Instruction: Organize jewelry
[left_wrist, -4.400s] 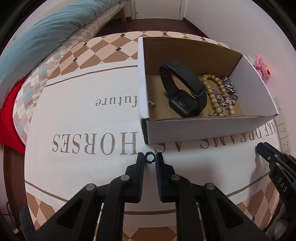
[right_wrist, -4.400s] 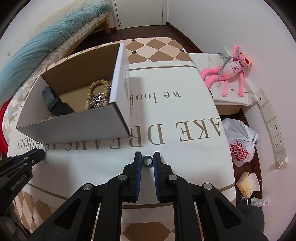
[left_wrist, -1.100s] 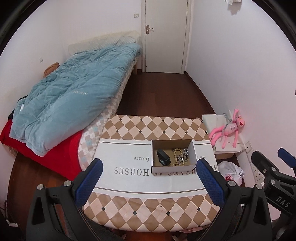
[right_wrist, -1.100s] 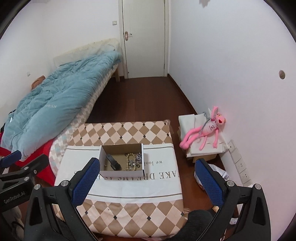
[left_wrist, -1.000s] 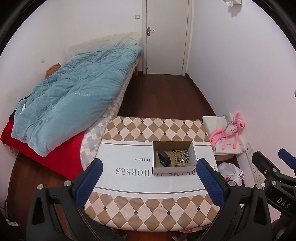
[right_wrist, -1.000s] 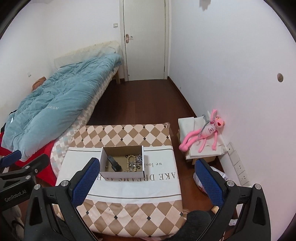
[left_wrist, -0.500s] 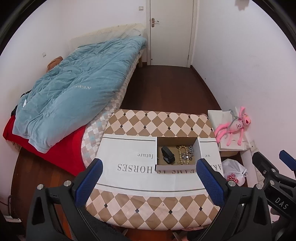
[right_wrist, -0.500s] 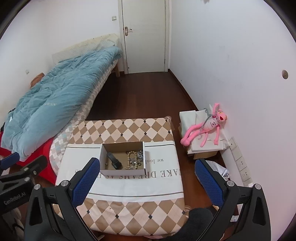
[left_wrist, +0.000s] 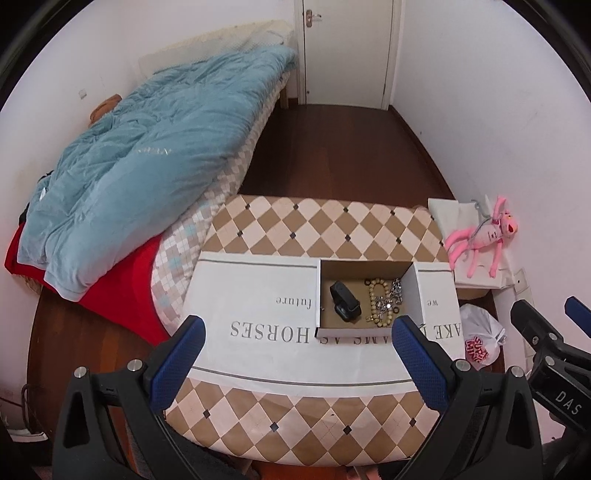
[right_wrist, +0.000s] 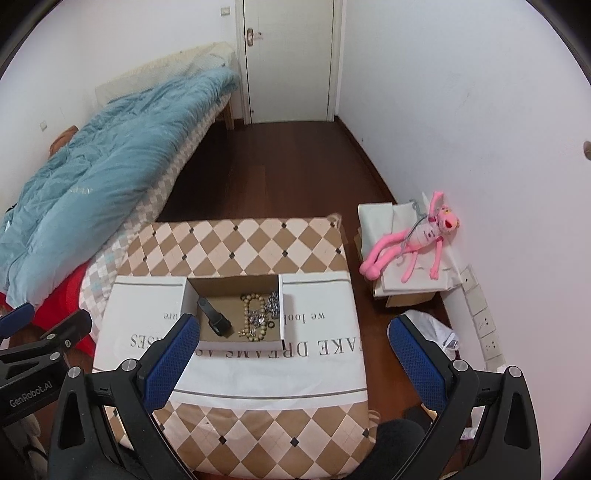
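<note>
An open cardboard box (left_wrist: 413, 292) (right_wrist: 192, 291) sits on the checked table (left_wrist: 280, 229) (right_wrist: 243, 240). In it lie a black smartwatch (left_wrist: 345, 302) (right_wrist: 215, 314), a beaded bracelet (left_wrist: 377, 301) (right_wrist: 253, 314), a silver chain (left_wrist: 396, 290) (right_wrist: 273, 301) and small dark rings (left_wrist: 396, 311) (right_wrist: 270, 324). My left gripper (left_wrist: 297, 339) is wide open and empty, high above the table's near side. My right gripper (right_wrist: 293, 341) is also wide open and empty, at a similar height.
A bed with a blue quilt (left_wrist: 140, 158) (right_wrist: 103, 177) stands left of the table. A pink plush toy (left_wrist: 484, 236) (right_wrist: 417, 236) lies on a box by the right wall. A plastic bag (left_wrist: 480, 339) is on the wooden floor. A white door (right_wrist: 288, 59) is at the back.
Since 4.4 s ago both grippers let go of small rings, opened wide and rose far above the table. In the last second both views have tilted slightly down, closer to the table.
</note>
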